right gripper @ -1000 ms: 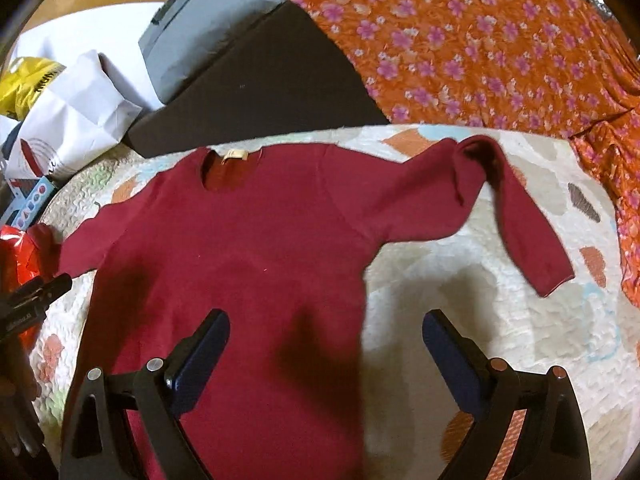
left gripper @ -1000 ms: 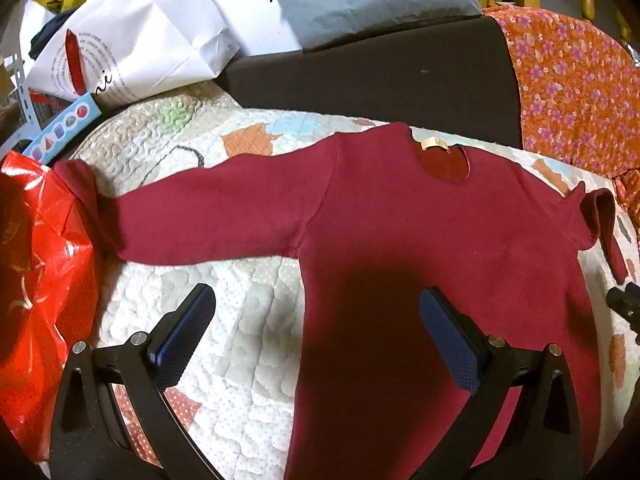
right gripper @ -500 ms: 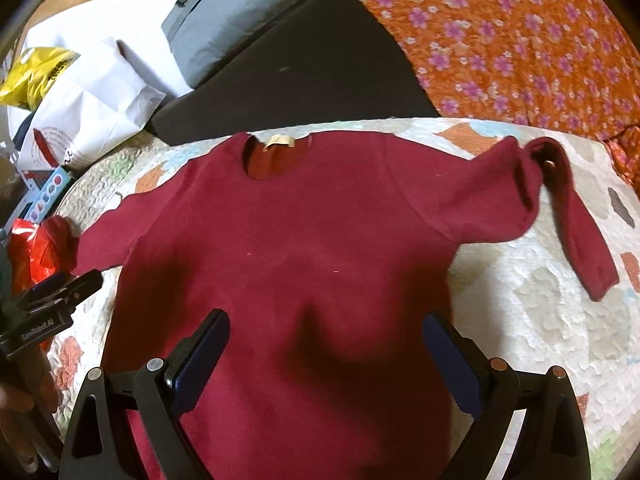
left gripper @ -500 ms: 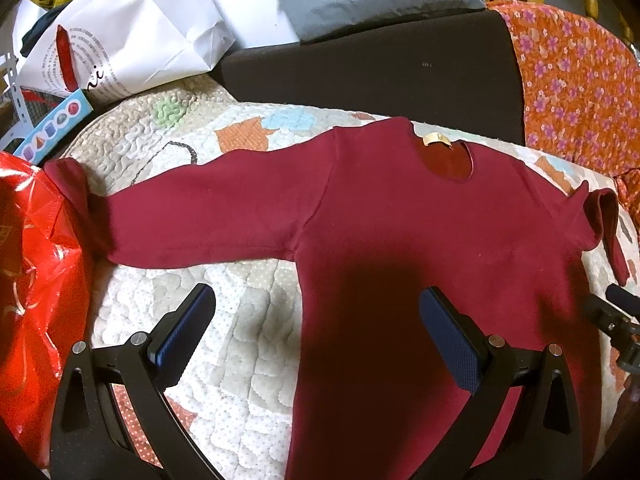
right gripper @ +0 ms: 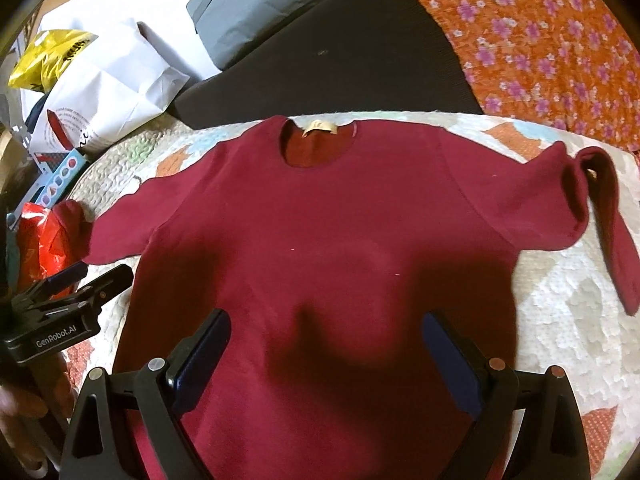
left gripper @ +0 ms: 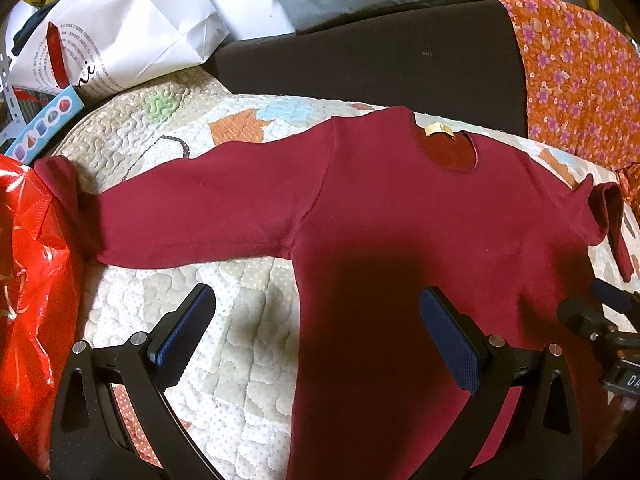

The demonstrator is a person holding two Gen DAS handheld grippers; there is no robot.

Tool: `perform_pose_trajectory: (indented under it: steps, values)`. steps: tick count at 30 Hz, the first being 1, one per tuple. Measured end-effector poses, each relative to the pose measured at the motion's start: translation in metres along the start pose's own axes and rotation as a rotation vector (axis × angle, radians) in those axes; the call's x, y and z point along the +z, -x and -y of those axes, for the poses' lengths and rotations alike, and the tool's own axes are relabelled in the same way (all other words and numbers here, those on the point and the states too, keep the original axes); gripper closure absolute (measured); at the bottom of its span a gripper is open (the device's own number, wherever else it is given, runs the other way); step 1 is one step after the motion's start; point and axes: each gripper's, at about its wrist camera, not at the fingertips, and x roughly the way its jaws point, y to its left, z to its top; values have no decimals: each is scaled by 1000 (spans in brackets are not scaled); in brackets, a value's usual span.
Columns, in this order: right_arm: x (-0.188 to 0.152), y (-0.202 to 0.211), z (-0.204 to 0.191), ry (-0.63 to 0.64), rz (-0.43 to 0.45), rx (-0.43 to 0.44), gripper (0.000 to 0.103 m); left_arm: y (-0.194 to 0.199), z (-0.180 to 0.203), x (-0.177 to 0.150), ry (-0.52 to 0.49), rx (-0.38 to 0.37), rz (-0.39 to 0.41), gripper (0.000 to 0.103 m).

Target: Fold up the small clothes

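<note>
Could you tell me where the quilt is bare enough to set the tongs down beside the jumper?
Bare quilt lies below the spread sleeve, between the red bag and the jumper. Another patch lies below the doubled-back sleeve. It is crowded by the white bag.

We see a dark red long-sleeved top lying flat, neckline away from us, one sleeve straight, the other doubled back.

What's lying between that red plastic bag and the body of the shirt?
The shirt's outstretched sleeve on the quilt, reaching the red bag; left wrist view.
</note>
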Motion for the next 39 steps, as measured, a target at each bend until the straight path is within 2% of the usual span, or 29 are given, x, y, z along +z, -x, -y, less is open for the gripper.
perform_pose_trajectory:
  steps: [23,34,36,39]
  values:
    - [10,-30,-23,18,-35,13,8,-16,-5,3,9,14,-21,1]
    - [27,-48,-54,80,-48,40,8,-17,-14,5,32,6,-32,1]
    - [32,-52,-60,89,-47,49,9,-17,-21,6,49,25,-35,2]
    - [38,-56,-68,106,-49,49,9,-18,-34,8,91,14,-45,1]
